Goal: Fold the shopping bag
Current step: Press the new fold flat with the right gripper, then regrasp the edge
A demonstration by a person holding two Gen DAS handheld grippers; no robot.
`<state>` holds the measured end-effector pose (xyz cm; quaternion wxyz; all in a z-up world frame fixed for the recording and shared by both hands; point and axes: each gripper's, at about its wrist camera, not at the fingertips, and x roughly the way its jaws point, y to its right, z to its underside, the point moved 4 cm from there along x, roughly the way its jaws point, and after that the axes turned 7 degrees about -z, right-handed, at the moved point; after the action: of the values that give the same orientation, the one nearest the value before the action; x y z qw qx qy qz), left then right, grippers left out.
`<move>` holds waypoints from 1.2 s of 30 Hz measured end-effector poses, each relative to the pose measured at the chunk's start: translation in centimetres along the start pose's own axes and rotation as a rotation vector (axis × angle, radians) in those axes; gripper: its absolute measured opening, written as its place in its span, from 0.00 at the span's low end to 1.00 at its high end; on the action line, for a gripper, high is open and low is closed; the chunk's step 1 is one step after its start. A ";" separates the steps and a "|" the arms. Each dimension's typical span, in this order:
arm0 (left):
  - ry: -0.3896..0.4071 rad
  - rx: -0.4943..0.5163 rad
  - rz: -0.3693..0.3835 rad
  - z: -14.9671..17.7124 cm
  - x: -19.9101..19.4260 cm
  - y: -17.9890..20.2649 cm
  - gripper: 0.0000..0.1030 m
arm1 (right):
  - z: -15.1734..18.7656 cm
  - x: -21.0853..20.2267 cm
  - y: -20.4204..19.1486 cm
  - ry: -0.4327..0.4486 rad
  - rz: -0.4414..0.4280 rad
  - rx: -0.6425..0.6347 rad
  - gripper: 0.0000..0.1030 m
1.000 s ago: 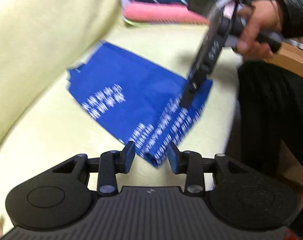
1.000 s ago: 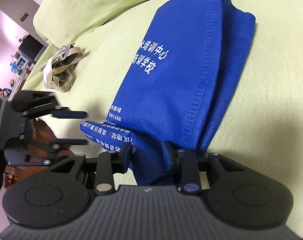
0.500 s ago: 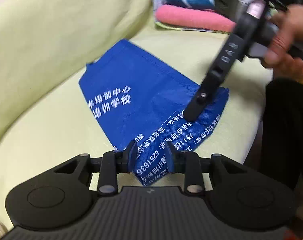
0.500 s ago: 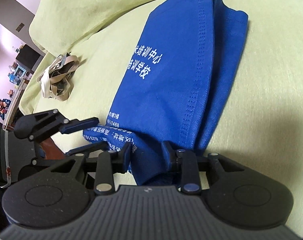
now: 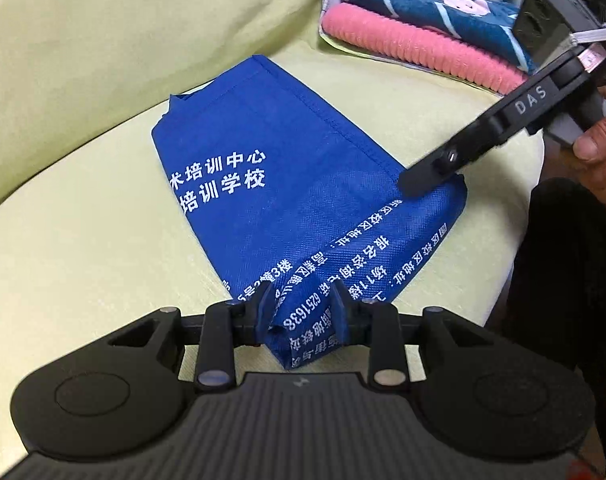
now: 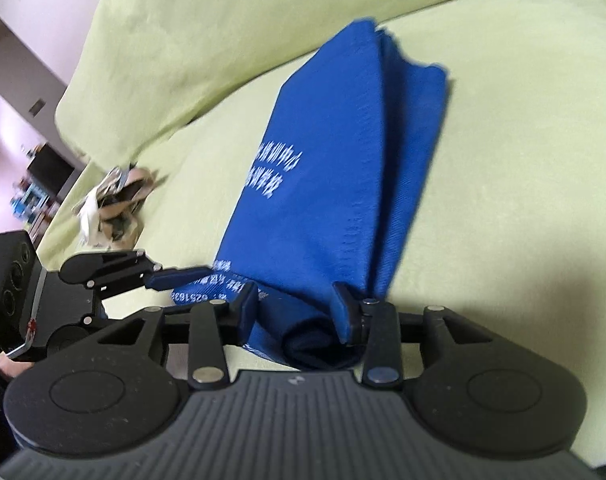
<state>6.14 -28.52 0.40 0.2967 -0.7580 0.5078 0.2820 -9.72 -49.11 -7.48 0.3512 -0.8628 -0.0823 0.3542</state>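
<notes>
A blue non-woven shopping bag (image 5: 287,184) with white Chinese print lies folded lengthwise on a pale green sofa seat (image 5: 83,248). It also shows in the right wrist view (image 6: 335,184). My left gripper (image 5: 303,304) has its fingers around the bag's near left corner, with a gap still showing beside the fabric. My right gripper (image 6: 297,306) has its fingers around the bag's near right corner, where the fabric bunches up. In the left wrist view the right gripper's fingers (image 5: 427,172) sit at that corner. The left gripper's fingers (image 6: 179,278) show in the right wrist view.
The sofa backrest (image 5: 123,40) rises behind the bag. Folded pink and blue towels (image 5: 423,48) lie at the far right of the seat. A tangle of beige straps (image 6: 115,208) lies on the seat to the left. The person's dark-clothed leg (image 5: 575,280) is at the sofa's front edge.
My left gripper has come forward, so the bag's near left corner now sits between its fingers. The bag's near edge has lifted and bunched a little. The right gripper has stayed on its corner.
</notes>
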 end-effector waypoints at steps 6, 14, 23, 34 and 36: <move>-0.010 0.004 0.006 -0.2 0.5 0.1 0.36 | 0.3 -3.1 0.3 0.067 0.181 -0.120 0.31; -0.031 -0.014 0.039 -0.4 0.9 -0.2 0.36 | 5.8 -0.7 -7.3 0.007 0.309 -0.877 0.32; -0.056 -0.034 0.102 -0.6 1.5 -1.1 0.39 | 12.7 5.7 -11.0 -0.136 0.518 -1.693 0.33; 0.066 0.247 -0.007 0.3 -1.7 1.3 0.44 | 7.9 6.6 -10.4 -0.194 0.385 -1.438 0.35; 0.118 0.390 -0.070 0.8 -3.3 2.5 0.44 | 7.2 6.4 -10.4 -0.212 0.362 -1.386 0.35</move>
<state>2.63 -26.68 1.87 0.4174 -0.7186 0.5425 0.1228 -8.68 -34.93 -7.71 -0.3506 -0.8483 -0.1775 0.3548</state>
